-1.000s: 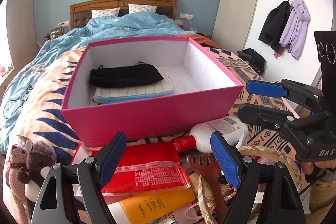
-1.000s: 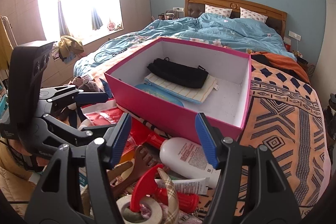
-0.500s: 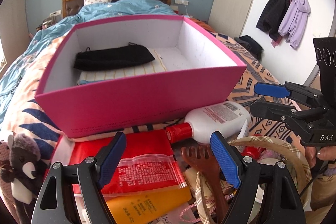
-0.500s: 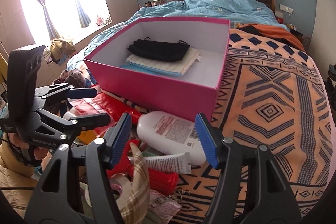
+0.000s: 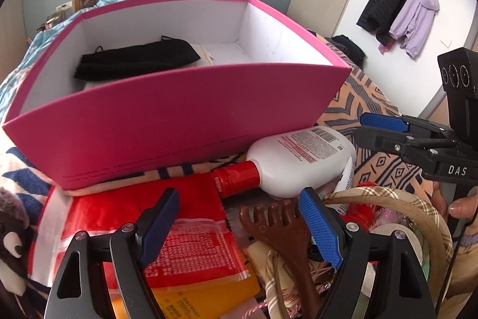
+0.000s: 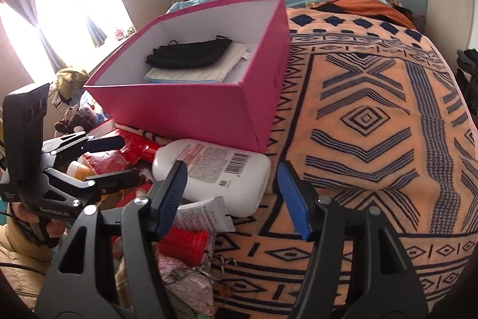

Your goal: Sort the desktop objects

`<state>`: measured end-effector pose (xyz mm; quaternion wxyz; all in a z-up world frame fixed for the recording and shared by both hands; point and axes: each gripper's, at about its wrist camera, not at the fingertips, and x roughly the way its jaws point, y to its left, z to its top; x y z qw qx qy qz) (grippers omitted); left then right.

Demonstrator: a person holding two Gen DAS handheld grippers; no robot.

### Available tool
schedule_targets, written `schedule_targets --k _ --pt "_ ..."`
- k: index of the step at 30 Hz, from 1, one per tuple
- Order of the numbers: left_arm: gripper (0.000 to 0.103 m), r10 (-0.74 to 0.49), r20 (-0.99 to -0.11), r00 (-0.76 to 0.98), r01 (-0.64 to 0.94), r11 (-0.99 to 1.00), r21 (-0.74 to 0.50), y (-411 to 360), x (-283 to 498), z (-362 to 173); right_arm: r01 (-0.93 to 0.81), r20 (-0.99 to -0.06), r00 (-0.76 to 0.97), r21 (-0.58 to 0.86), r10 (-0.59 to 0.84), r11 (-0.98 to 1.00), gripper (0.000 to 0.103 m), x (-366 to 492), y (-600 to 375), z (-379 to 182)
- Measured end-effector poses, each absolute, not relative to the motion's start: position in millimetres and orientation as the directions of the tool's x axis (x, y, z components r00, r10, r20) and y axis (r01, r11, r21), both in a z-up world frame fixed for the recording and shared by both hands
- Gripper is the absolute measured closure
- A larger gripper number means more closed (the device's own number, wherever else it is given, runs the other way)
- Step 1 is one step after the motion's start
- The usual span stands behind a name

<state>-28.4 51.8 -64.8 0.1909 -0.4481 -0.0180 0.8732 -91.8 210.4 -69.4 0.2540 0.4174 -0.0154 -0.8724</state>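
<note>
Hovering both hands low over the clutter on the bed, closer in than a second ago, the pink box (image 5: 179, 121) looming bigger ahead of my jaws, so a pick is likely next. Left gripper (image 5: 239, 223) jaws apart, holding nothing; brown comb-like scraper (image 5: 277, 232) sits between them, red packet (image 5: 191, 244) under the left pad. Right gripper (image 6: 231, 196) jaws apart too, nothing gripped; white bottle (image 6: 209, 172) with red cap lies just ahead, against the box front, a white tube (image 6: 206, 214) just below it. Box already holds a black pouch (image 5: 137, 59) on striped cloth. Readable: "DAS" on the other gripper's body; bottle label and barcode too small to read; faint print along the box wall illegible.
</note>
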Motion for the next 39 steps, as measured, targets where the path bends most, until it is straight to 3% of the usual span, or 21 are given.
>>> schedule_targets --k 23,31,39 --pt "0.019 0.367 -0.803 -0.469 -0.345 -0.913 -0.216 56.0 -41.1 -66.0 0.407 -0.746 -0.415 0.36 -0.521 -0.84 0.038 -101.0 214.2 -93.4" --pt "0.027 0.415 -0.804 -0.425 -0.364 -0.892 -0.267 58.2 -48.5 -62.5 0.405 -0.737 -0.382 0.409 -0.557 -0.818 0.038 -110.3 212.8 -101.1" --pt "0.028 0.42 -0.825 -0.377 -0.381 -0.883 -0.275 68.0 -55.3 -66.5 0.411 -0.729 -0.357 0.438 -0.584 -0.799 0.038 -115.0 212.4 -105.6"
